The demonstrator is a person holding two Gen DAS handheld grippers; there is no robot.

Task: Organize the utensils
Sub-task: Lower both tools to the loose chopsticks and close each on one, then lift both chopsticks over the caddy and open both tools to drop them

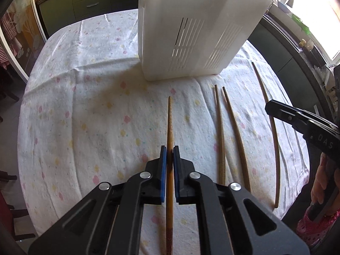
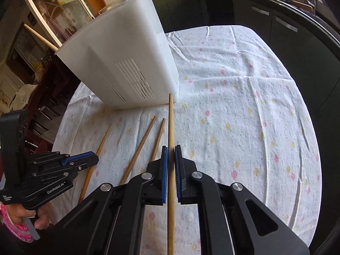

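Observation:
A white slotted utensil holder (image 1: 191,31) stands on the table; it also shows in the right wrist view (image 2: 127,63) with a wooden stick poking from its top. My left gripper (image 1: 170,148) is shut on a wooden chopstick (image 1: 170,123) that runs forward between the blue pads. My right gripper (image 2: 171,148) is shut on another wooden chopstick (image 2: 171,123) whose tip points at the holder's base. Two chopsticks (image 1: 225,131) lie side by side on the cloth between the grippers, also visible in the right wrist view (image 2: 146,140).
A floral white tablecloth (image 2: 244,116) covers the round table. Dark green cabinets (image 1: 85,2) stand beyond it, and a counter with a tap and window is at the right. A glass-fronted cupboard (image 2: 59,10) stands behind the holder.

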